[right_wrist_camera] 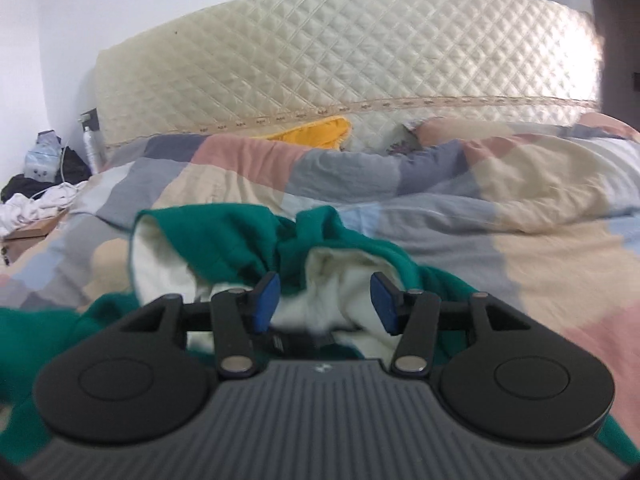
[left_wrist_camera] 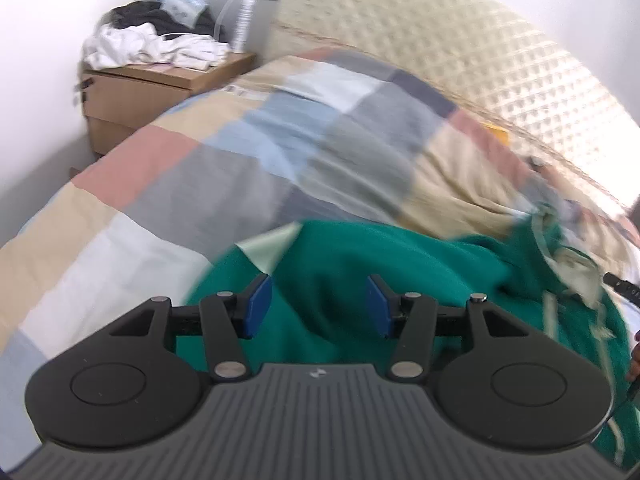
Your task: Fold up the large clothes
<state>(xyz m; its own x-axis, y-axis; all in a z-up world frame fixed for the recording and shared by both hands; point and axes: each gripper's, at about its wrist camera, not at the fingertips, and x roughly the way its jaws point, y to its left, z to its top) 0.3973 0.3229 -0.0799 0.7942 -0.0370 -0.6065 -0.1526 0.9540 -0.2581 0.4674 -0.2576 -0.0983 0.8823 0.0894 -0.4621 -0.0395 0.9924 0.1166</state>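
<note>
A large green garment [left_wrist_camera: 360, 264] with a pale lining lies crumpled on the checked duvet [left_wrist_camera: 192, 184] of a bed. In the left wrist view my left gripper [left_wrist_camera: 319, 305] hovers over its green cloth, jaws apart, blue pads [left_wrist_camera: 259, 303] touching nothing. In the right wrist view the green garment [right_wrist_camera: 240, 236] shows its cream lining [right_wrist_camera: 344, 280] turned outward. My right gripper [right_wrist_camera: 326, 303] stands open over that lining, and no cloth is pinched between its pads [right_wrist_camera: 267, 300].
A quilted cream headboard [right_wrist_camera: 340, 64] backs the bed. A wooden bedside cabinet [left_wrist_camera: 156, 88] at the left carries a heap of white and dark clothes [left_wrist_camera: 152, 40] and a plastic bottle [left_wrist_camera: 244, 20]. A yellow item [right_wrist_camera: 316, 132] pokes out by the headboard.
</note>
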